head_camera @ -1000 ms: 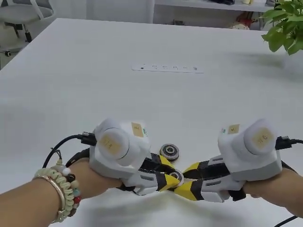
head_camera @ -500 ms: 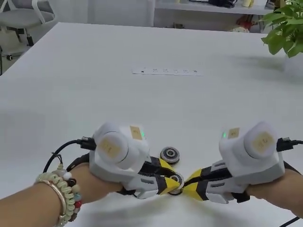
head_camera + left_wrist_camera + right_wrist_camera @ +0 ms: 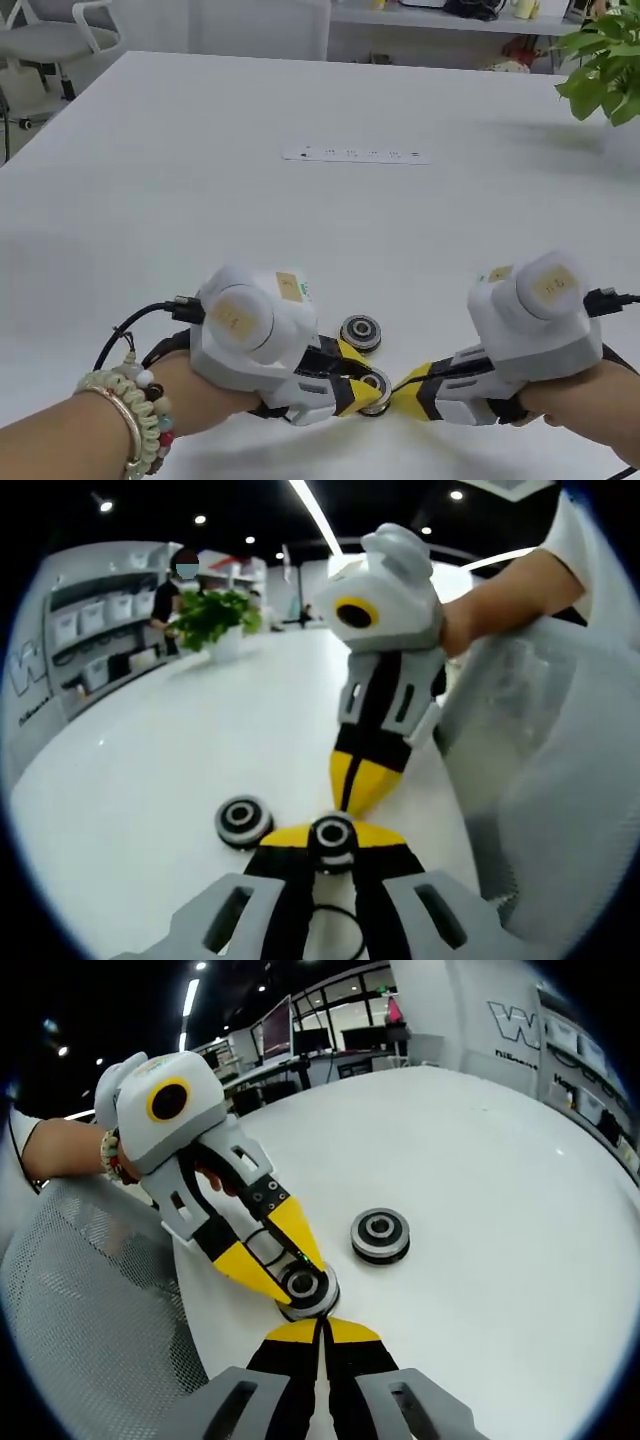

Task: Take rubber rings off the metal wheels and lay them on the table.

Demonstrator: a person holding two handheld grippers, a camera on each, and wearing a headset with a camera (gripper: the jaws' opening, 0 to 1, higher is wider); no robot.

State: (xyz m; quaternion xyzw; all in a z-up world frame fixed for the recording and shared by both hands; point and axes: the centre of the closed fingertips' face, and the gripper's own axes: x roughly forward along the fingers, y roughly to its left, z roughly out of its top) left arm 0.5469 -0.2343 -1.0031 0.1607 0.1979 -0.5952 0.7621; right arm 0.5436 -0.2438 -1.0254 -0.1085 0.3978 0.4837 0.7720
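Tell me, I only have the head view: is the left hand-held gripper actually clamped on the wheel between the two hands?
Observer: Yes, the left gripper view shows the left hand-held gripper with a jaw on each side of the wheel.
Operator: And the right one?
Observer: In the right gripper view, the right hand-held gripper has jaws together, tips at that wheel's rim.
Operator: Anything underneath?
Observer: A thin black loop, perhaps a ring, lies on the table under the left jaws.
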